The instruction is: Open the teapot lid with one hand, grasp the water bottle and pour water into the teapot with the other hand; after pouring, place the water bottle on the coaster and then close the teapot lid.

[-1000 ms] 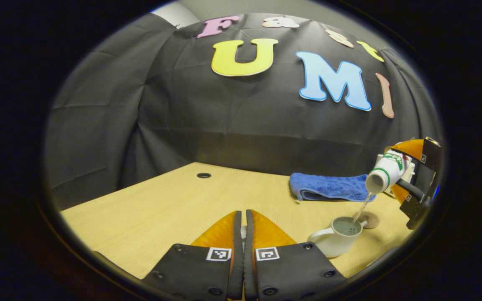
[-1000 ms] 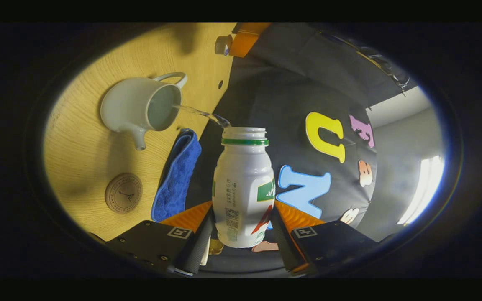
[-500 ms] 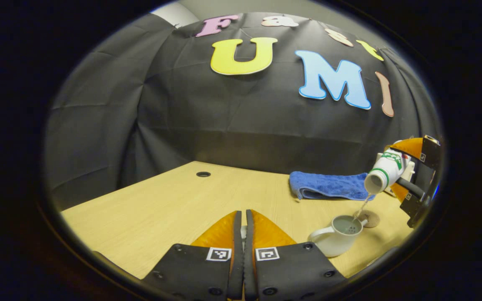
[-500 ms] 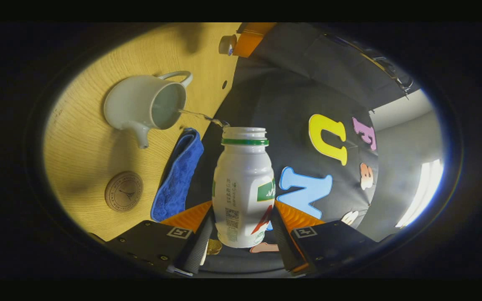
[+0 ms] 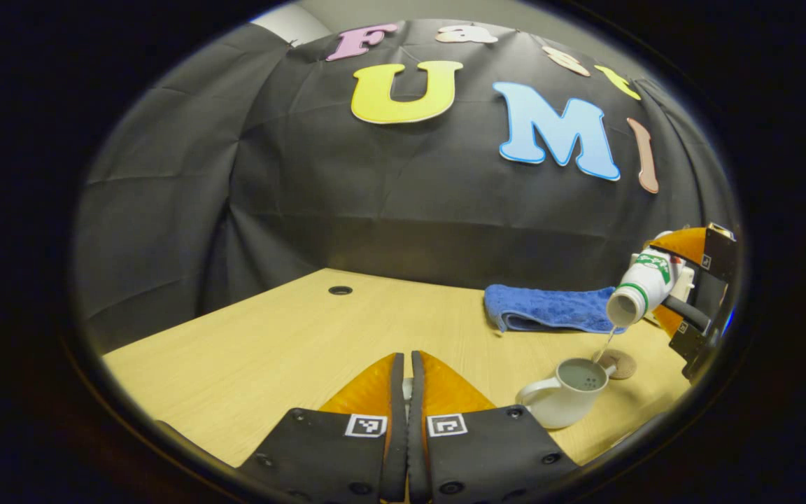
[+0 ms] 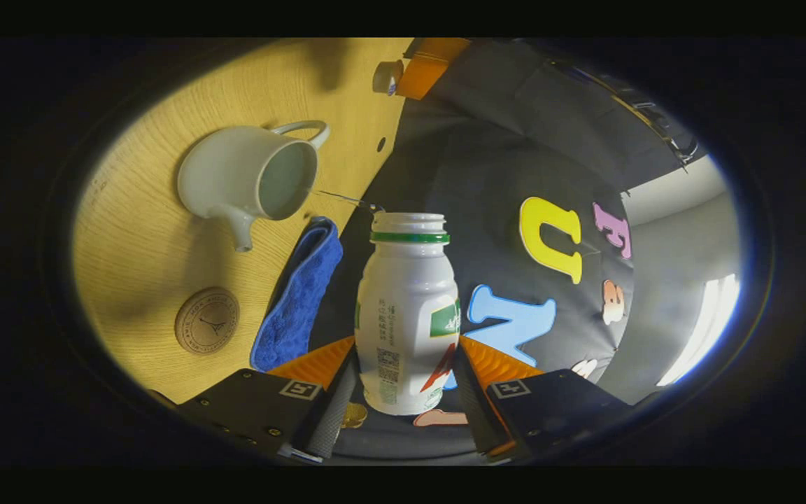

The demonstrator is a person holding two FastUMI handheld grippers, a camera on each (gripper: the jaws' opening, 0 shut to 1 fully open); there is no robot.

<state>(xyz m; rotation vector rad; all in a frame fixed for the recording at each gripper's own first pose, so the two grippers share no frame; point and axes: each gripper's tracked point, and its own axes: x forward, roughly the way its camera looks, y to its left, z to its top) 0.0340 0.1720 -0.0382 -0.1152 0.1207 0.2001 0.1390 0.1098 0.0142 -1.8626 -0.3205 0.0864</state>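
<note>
My right gripper (image 6: 406,344) is shut on a white bottle (image 6: 406,315) with a green neck ring, tipped mouth-down. A thin thread of water runs from the bottle's mouth into the open white teapot (image 6: 235,182) on the wooden table. In the left gripper view the teapot (image 5: 564,402) stands at the lower right, with the tilted bottle (image 5: 641,287) above it. My left gripper (image 5: 406,357) is shut, a sliver of white between its fingers. In the right gripper view the left gripper (image 6: 424,63) holds the small round lid (image 6: 385,75) away from the pot.
A round cork coaster (image 5: 618,364) lies just behind the teapot, and a folded blue towel (image 5: 550,309) lies farther back by the wall. The table (image 5: 291,350) has a cable hole (image 5: 340,290) at the back left.
The stream of water has thinned from a full pour to a fine thread. The bottle has lifted slightly. My left gripper has stayed where it was.
</note>
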